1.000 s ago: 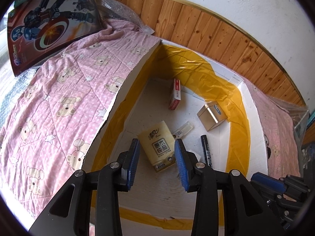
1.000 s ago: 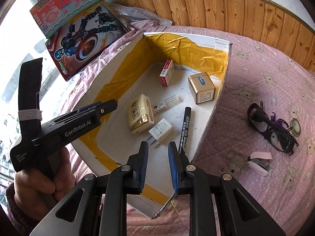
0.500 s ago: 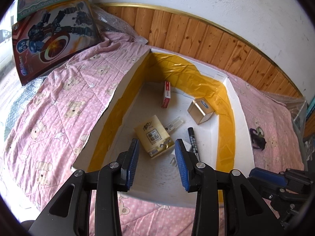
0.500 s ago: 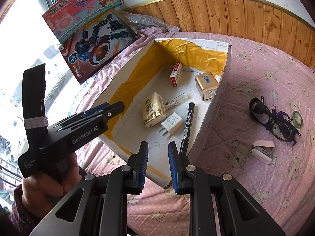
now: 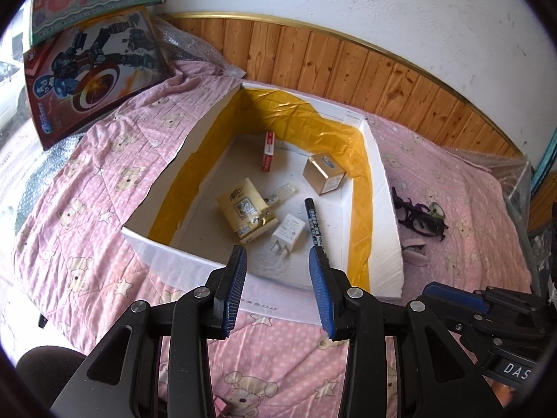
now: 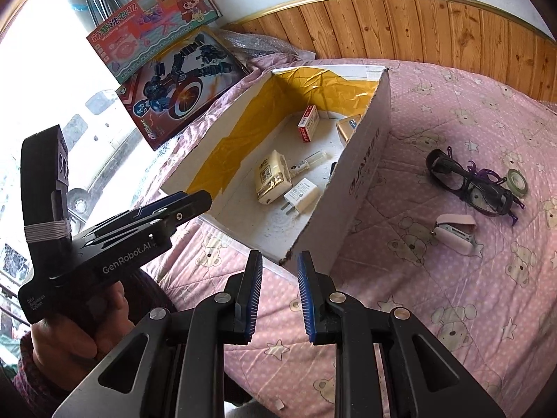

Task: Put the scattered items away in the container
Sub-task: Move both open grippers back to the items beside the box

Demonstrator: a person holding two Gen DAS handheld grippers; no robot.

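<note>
A white cardboard box (image 5: 383, 209) lined with yellow tape lies on the pink bed cover. Inside it are a tissue pack (image 5: 243, 209), a white charger (image 5: 289, 233), a black marker (image 5: 315, 223), a gold box (image 5: 323, 174), a red-and-white carton (image 5: 268, 155) and a small tube (image 5: 283, 193). My left gripper (image 5: 277, 261) hovers open over the box's near edge, holding nothing. My right gripper (image 6: 280, 264) stands open with a narrower gap, empty, above the box's near corner (image 6: 289, 257). Right of the box (image 6: 362, 174) lie black glasses (image 6: 470, 184), a tape roll (image 6: 517, 178) and a pink stapler-like item (image 6: 454, 231).
Two toy boxes (image 6: 174, 87) lean by the window at the left. A wooden panel (image 5: 348, 66) runs along the wall behind the bed. A hand (image 6: 69, 341) holds the left gripper's handle. The glasses (image 5: 417, 214) lie just past the box's right wall.
Both grippers have drawn back from the box and risen a little. The box looks smaller and farther, and the charger and the items on the cover have come into the left wrist view.
</note>
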